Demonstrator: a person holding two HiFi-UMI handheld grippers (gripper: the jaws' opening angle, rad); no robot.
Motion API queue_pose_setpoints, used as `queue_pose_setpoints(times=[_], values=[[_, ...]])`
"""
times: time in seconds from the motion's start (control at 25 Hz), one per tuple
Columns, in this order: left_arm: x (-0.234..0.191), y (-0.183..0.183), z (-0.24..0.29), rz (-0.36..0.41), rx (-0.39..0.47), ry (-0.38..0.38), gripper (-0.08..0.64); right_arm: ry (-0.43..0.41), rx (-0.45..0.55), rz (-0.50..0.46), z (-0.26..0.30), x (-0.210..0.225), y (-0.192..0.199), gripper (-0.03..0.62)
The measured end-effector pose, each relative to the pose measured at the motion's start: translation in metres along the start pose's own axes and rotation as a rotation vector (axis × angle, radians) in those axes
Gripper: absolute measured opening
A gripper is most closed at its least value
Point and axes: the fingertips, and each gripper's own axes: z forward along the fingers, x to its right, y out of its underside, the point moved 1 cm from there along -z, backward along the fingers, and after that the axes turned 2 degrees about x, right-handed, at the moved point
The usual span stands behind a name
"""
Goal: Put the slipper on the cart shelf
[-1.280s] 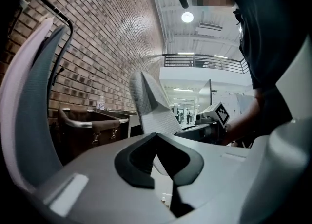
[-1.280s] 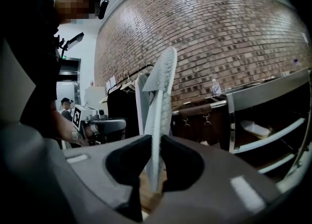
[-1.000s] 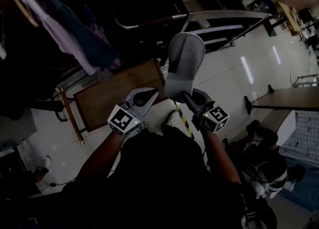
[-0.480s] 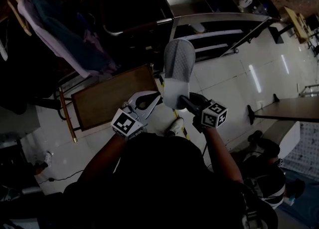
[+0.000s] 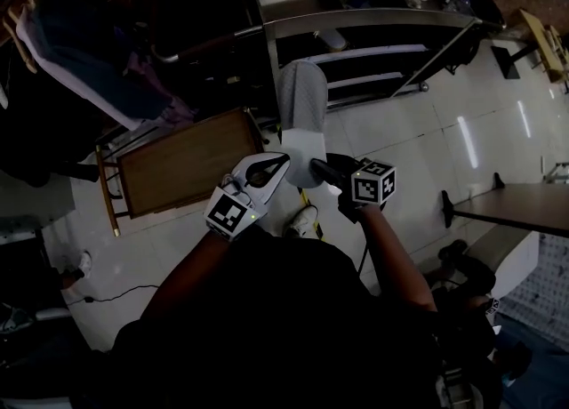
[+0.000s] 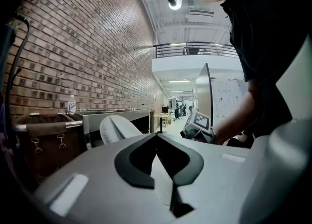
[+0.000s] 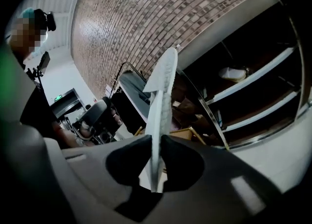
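Note:
A grey slipper stands on edge in the air, toe pointing away from me toward the steel cart. My right gripper is shut on its heel end; in the right gripper view the sole rises from between the pads of that gripper. The cart's shelves lie to the right of it there. My left gripper hangs just left of the slipper with its jaws shut and nothing in them. The left gripper view shows its tips meeting, with the slipper beyond.
A pale object lies on an upper cart shelf, and bottles and cups stand on the cart top. A wooden tray table stands on the left under hanging clothes. A dark table is at the right. My shoe is on the tiled floor.
The cart has come closer and slid down in the head view. The slipper stays in the right gripper, now nearer the left gripper. Neither gripper's jaws have moved.

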Motion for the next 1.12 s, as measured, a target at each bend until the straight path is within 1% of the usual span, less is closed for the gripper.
queue_pose_setpoints(times=[0.12, 0.28, 0.4, 0.52, 0.68, 0.76, 0.84, 1.04, 1.12], values=[[0.004, 0.000, 0.016, 0.024, 0.000, 0.006, 0.002, -0.013, -0.027, 0.048, -0.003, 0.017, 0.001, 0.063], [0.003, -0.003, 0.031, -0.014, -0.027, 0.007, 0.002, 0.000, -0.074, 0.104, 0.001, 0.044, 0.004, 0.063], [-0.005, 0.003, 0.040, -0.018, -0.029, 0.009, 0.002, 0.022, -0.116, 0.129, 0.007, 0.064, 0.005, 0.064], [-0.019, 0.012, 0.049, -0.009, -0.017, 0.015, 0.002, 0.055, -0.149, 0.142, 0.016, 0.083, 0.001, 0.064], [-0.043, 0.006, 0.062, -0.040, -0.001, 0.026, 0.002, 0.093, -0.193, 0.144, 0.032, 0.106, -0.012, 0.064], [-0.055, 0.007, 0.066, -0.042, 0.012, 0.037, 0.002, 0.114, -0.216, 0.147, 0.041, 0.114, -0.017, 0.064], [-0.067, 0.010, 0.069, -0.054, 0.016, 0.049, 0.002, 0.133, -0.223, 0.152, 0.049, 0.122, -0.021, 0.064], [-0.090, 0.018, 0.076, -0.037, 0.027, 0.086, 0.002, 0.178, -0.229, 0.172, 0.066, 0.144, -0.026, 0.064], [-0.095, 0.019, 0.078, -0.052, 0.034, 0.099, 0.002, 0.190, -0.234, 0.173, 0.073, 0.153, -0.029, 0.064]])
